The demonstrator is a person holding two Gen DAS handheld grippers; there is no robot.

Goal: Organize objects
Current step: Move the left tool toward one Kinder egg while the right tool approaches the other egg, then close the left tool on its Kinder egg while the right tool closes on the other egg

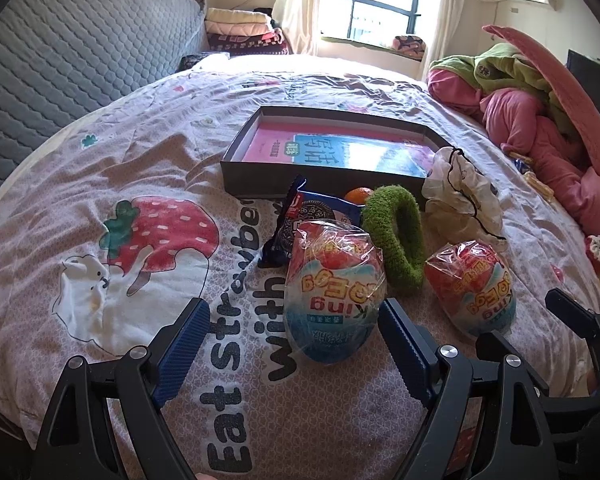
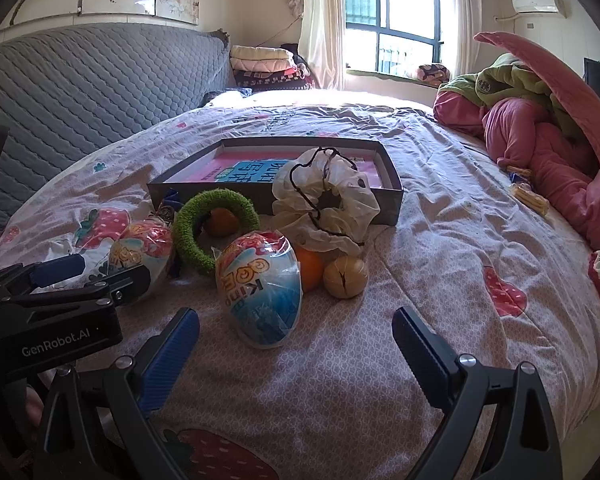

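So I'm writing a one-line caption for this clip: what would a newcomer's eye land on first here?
Probably the two bright wrapped toy eggs on the strawberry-print bedspread: one egg sits between the open fingers of the left hand-held gripper, the other egg just ahead of the open right hand-held gripper. Behind them lie a fuzzy green ring, a cream scrunchie and a shallow dark box holding a pink-and-blue book.

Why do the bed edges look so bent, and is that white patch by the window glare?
Left wrist view: the fisheye lens curves the bed; sunlight from the window washes out the far bedding. Right wrist view: same bending, same washed-out patch, and dark corners from the lens rim.
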